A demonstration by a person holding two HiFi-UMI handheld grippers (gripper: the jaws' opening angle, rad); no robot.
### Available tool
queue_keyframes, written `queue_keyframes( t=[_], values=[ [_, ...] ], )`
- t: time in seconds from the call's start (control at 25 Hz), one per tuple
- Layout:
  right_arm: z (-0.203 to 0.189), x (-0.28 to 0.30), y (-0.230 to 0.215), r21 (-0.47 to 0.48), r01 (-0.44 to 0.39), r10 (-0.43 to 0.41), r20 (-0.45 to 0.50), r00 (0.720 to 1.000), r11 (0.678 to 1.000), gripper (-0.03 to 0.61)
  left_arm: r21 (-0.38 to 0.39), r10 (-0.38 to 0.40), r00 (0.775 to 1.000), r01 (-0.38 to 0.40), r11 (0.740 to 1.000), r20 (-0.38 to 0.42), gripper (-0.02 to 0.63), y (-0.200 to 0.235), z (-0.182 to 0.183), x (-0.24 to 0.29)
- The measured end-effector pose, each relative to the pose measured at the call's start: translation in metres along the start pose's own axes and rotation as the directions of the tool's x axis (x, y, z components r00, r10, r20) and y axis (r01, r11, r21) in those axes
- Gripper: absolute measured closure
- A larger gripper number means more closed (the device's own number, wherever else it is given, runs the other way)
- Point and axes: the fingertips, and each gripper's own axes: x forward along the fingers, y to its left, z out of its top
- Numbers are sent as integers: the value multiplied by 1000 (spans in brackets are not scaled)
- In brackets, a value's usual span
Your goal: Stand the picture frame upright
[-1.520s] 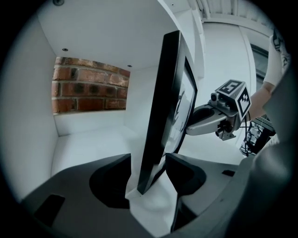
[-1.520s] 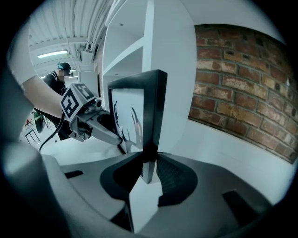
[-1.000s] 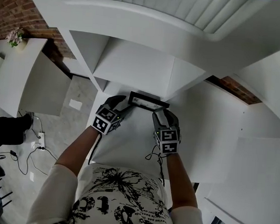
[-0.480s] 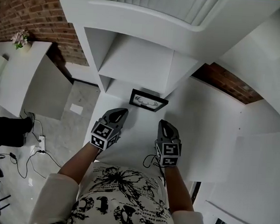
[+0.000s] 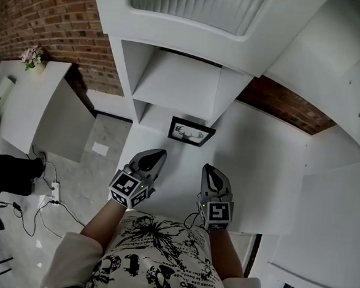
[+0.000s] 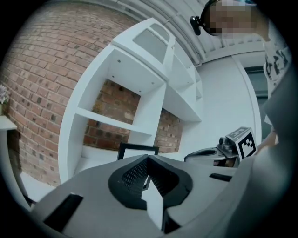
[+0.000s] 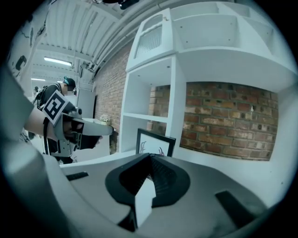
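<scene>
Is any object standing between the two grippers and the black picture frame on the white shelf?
Nothing visible: only bare white shelf separates the upright black picture frame from the shut, empty left gripper and right gripper.

White black-printed T-shirt [image 5: 160, 256]; grey left claw [image 5: 157, 155], right claw [image 5: 211, 169], checker-marked cubes [image 5: 128, 189].

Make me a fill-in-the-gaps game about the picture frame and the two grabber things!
1. The black rectangular picture frame stands ____ on the white shelf top.
2. The left gripper and the right gripper both have their fingers ____.
3. Between each gripper's fingers there is ____.
4. The wall behind the white shelves is made of ____.

Missing words: upright; shut; nothing; brick.
</scene>
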Motion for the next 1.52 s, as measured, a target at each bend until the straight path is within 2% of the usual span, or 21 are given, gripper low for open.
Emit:
queue_keyframes(
  t=[0.12,0.32,0.68,1.12,1.28,1.52],
  values=[
    [3,-10,13,10,-15,14,11,1000,1000,574,96,-10,1000,8,995,21,601,-9,18,-13],
    [10,-29,22,62,-18,16,35,999,998,574,139,-40,998,35,990,39,601,-27,32,-28],
    [24,-40,28,56,-16,12,61,998,998,575,132,-50,999,49,990,10,601,-35,35,-36],
    [32,-40,37,10,-40,39,66,997,999,574,138,-49,998,43,989,42,601,-34,45,-40],
    [33,-41,37,6,-34,34,59,998,999,575,151,-35,999,32,988,22,601,-29,46,-42],
    [36,-40,38,5,-39,38,65,997,999,574,124,-22,999,17,992,36,601,-25,51,-42]
  ],
)
